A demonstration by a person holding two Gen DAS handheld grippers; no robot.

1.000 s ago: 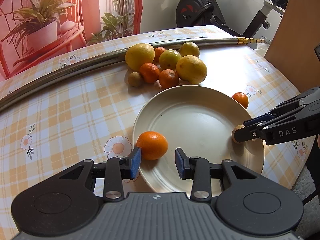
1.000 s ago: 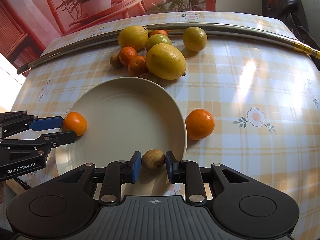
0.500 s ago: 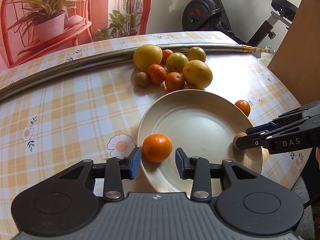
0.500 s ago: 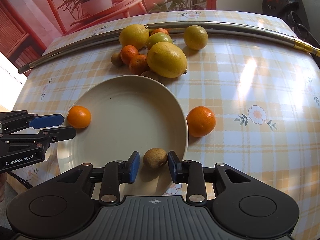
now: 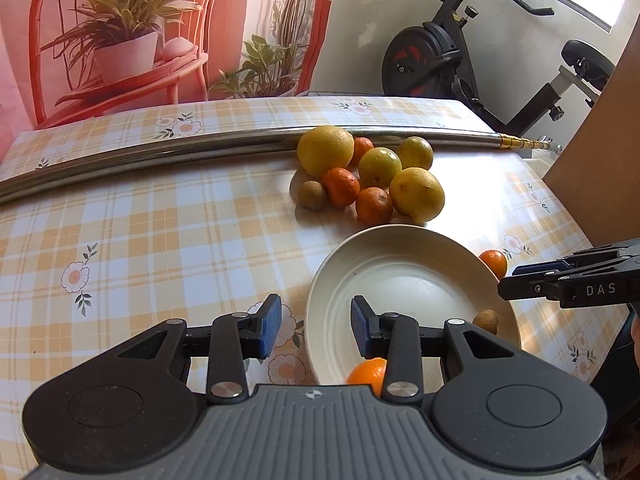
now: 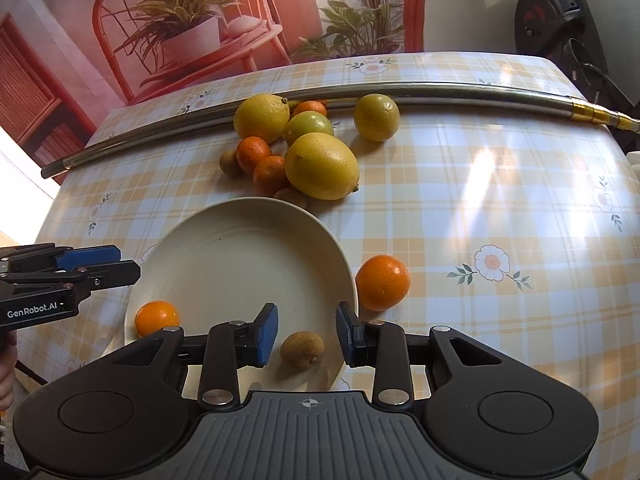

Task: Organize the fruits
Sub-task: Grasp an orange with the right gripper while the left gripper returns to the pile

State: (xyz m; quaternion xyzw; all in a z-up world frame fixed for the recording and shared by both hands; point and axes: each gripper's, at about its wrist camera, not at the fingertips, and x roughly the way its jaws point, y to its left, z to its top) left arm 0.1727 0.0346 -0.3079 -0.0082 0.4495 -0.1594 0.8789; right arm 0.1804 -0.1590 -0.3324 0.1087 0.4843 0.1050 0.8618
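We have two fruits on the plate (image 6: 224,240) so far: a small orange (image 6: 157,317) near its left rim and a brown kiwi-like fruit (image 6: 302,349) near its front rim. Both lie loose on the plate's surface, well apart from each other, and nothing grips them.

Our right tongs (image 6: 306,334) straddle the brown fruit; their jaws have just been opening, and now the blue pads stand clear of it on both sides, so we judge it released. Our left tongs (image 5: 316,330) are also apart and empty, hanging over the plate's left rim and the desk (image 5: 160,232) beside it, with the small orange showing just beneath the right finger in the left wrist view.

Most of the work is left, as we read it. One orange (image 6: 383,282) sits on the desk touching or just beside the plate's right rim, the nearest candidate for the right side. Beyond the plate, a cluster waits against the metal pole (image 6: 440,90): two large lemons (image 6: 322,166), a greenish citrus (image 6: 309,128), a round yellow one (image 6: 376,117) set slightly apart, three small oranges (image 6: 253,154), and two more brown fruits, one at the cluster's left edge (image 6: 229,163) and one tucked just beyond the plate's far rim (image 6: 291,197).

The plate has plenty of bare room, though the large lemons will take much of it.
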